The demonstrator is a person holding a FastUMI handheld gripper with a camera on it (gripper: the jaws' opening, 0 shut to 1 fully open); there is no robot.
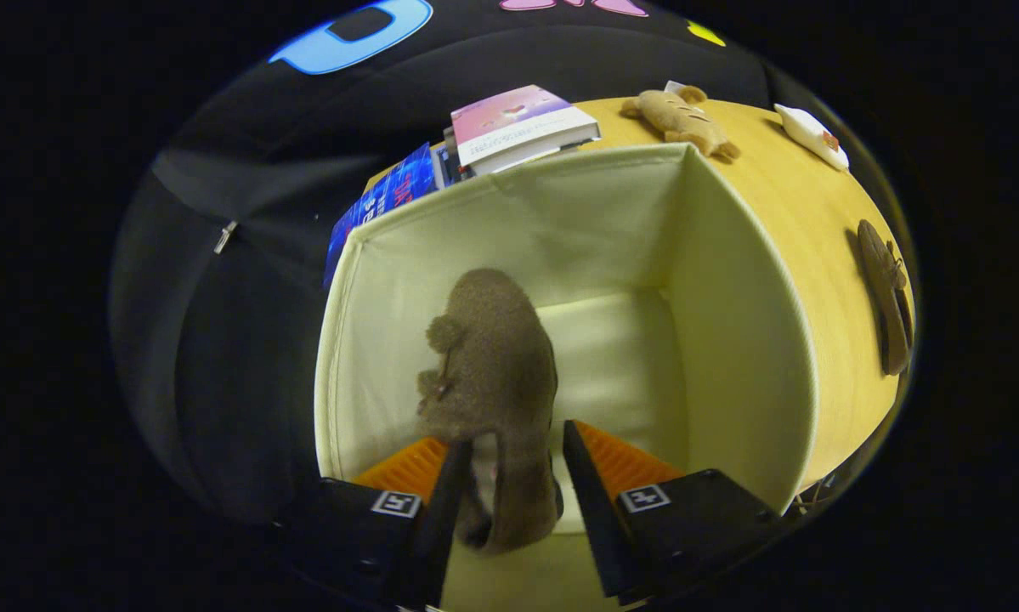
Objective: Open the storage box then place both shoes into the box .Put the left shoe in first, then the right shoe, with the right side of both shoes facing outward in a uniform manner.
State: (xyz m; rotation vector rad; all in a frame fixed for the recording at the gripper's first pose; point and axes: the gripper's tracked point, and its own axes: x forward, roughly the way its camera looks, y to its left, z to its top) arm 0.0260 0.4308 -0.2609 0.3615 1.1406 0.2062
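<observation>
Gripper (509, 463) fingers spread, brown fuzzy shoe (492, 382) standing between them, left finger against it, right finger apart. Shoe sits inside cream fabric box (730, 340), open top. Beyond the fingers, yellow wooden table (815, 221): books (517, 123), plush toy (683, 119). Second brown shoe (887, 297) lies right of the box.

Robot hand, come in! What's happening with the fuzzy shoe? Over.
Gripper fingers astride fuzzy brown slipper shoe, grip unclear. Shoe hangs inside open cream fabric storage box. Second brown slipper waits on yellow wooden table. Nothing in the way.
</observation>
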